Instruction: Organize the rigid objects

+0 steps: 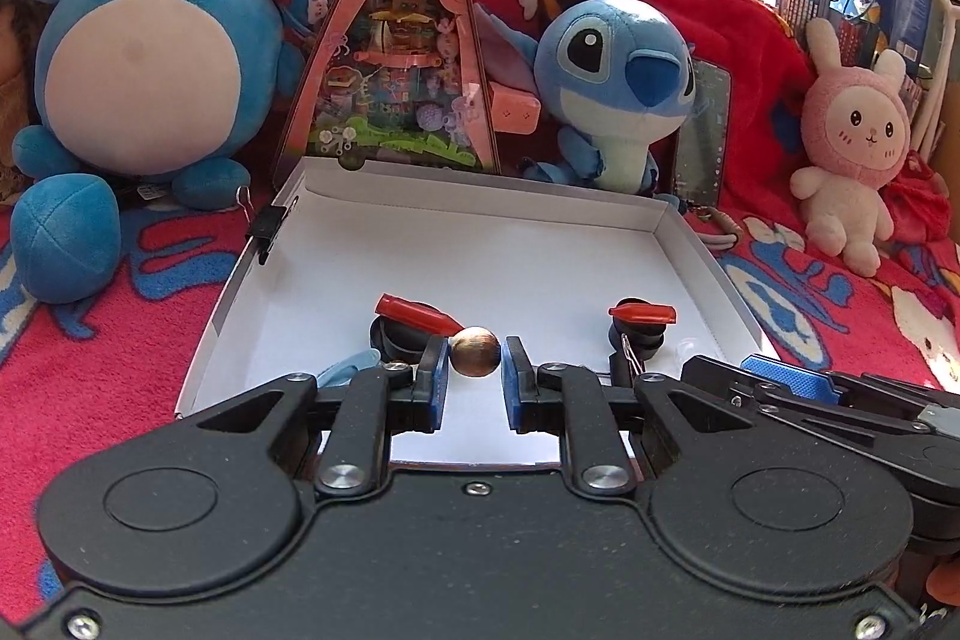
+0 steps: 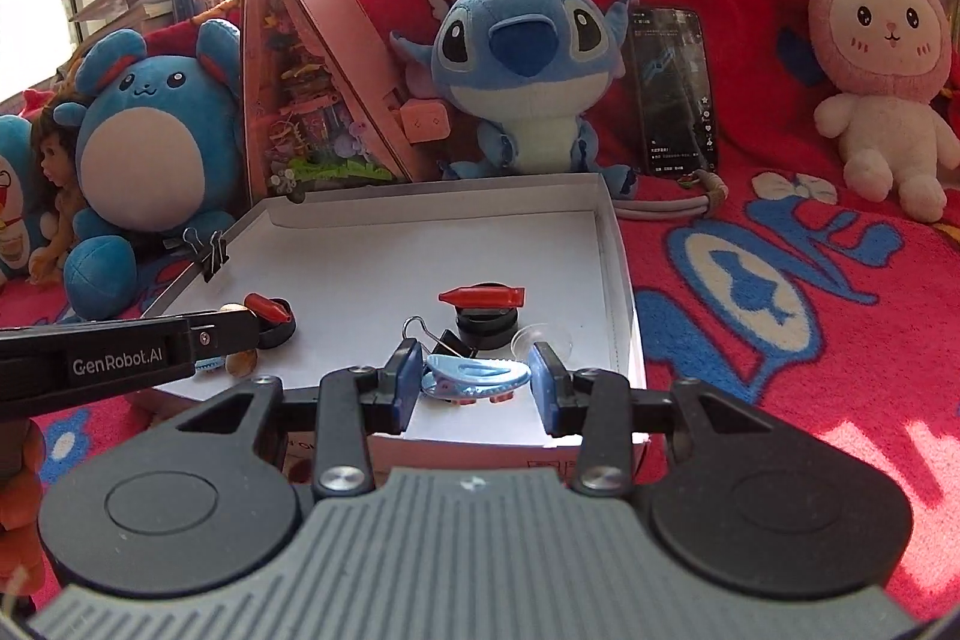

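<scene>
My left gripper [image 1: 475, 370] is shut on a small brown ball [image 1: 475, 351], held just above the near part of a shallow white box [image 1: 480, 196]. My right gripper [image 2: 475, 381] is shut on a light-blue hair clip [image 2: 477, 376] over the box's near right corner [image 2: 624, 340]. Inside the box stand two black bases with red pointed caps [image 1: 417, 313] [image 1: 642, 313], the right one also in the right wrist view [image 2: 480, 297]. A black binder clip [image 2: 447, 340] and a clear suction cup [image 2: 540, 337] lie beside it. Another pale blue piece [image 1: 348, 370] shows behind my left finger.
A binder clip [image 1: 267, 223] grips the box's left wall. Behind the box stand a round blue plush [image 1: 150, 70], a triangular pink toy house [image 1: 402, 58], a blue big-eared plush [image 1: 618, 82], a phone [image 2: 678, 94] and a pink bunny [image 1: 852, 148]. A red patterned blanket [image 2: 810, 310] lies underneath.
</scene>
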Demonstrator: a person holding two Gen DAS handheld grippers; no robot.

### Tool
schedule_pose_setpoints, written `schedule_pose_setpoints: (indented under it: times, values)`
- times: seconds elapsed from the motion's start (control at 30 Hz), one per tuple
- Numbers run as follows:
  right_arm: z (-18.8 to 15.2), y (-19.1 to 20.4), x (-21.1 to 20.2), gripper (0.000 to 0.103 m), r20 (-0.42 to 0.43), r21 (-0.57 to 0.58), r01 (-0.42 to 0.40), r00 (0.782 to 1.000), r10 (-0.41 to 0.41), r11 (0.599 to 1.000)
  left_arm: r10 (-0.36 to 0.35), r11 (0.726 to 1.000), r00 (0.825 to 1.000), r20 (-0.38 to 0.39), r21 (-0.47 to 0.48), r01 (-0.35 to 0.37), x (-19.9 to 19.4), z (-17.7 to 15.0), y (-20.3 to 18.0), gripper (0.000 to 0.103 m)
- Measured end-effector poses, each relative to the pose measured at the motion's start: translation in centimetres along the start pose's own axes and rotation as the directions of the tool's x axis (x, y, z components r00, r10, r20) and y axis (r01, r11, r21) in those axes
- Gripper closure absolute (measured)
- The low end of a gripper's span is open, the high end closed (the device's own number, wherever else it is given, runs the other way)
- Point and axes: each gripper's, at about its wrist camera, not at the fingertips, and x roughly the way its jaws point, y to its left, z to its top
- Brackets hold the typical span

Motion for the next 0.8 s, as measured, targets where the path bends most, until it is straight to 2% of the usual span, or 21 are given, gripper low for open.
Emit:
schedule_pose_setpoints:
  times: [0.13, 0.37, 0.4, 0.47, 0.5, 0.53, 0.8]
  values:
    - [0.0, -0.1, 1.5, 0.059, -0.005, 0.008, 0.029, 1.000, -0.029, 1.000, 0.036, 0.999, 0.999, -0.022, 0.008, -0.036, 1.8, -0.6, -0.1, 0.085]
    - [-0.7, -0.3, 2.8, 0.057, -0.018, 0.016, 0.039, 0.999, -0.039, 0.999, 0.068, 0.997, 0.998, -0.018, 0.034, -0.067, 2.5, -1.4, -0.1, 0.084]
    - [-0.8, -0.3, 2.8, 0.054, -0.017, 0.014, 0.041, 0.999, -0.041, 0.999, 0.068, 0.997, 0.997, -0.018, 0.036, -0.068, 2.5, -1.4, -0.1, 0.081]
    - [-0.8, -0.3, 2.7, 0.050, -0.011, 0.013, 0.042, 0.999, -0.042, 0.999, 0.064, 0.997, 0.998, -0.016, 0.039, -0.064, 2.2, -1.5, -0.2, 0.069]
    - [-0.8, -0.3, 2.4, 0.041, -0.003, 0.013, 0.039, 0.999, -0.039, 0.999, 0.064, 0.997, 0.998, -0.013, 0.040, -0.064, 1.9, -1.5, -0.2, 0.059]
    - [-0.8, -0.3, 2.2, 0.038, 0.002, 0.014, 0.034, 0.999, -0.034, 0.999, 0.066, 0.997, 0.998, -0.006, 0.043, -0.065, 1.5, -1.6, -0.2, 0.054]
    - [-1.7, 0.2, -1.7, 0.019, 0.058, -0.032, 0.062, 0.996, -0.060, 0.998, 0.060, 0.994, 0.997, 0.051, 0.091, -0.064, -3.6, -3.5, -0.3, 0.028]
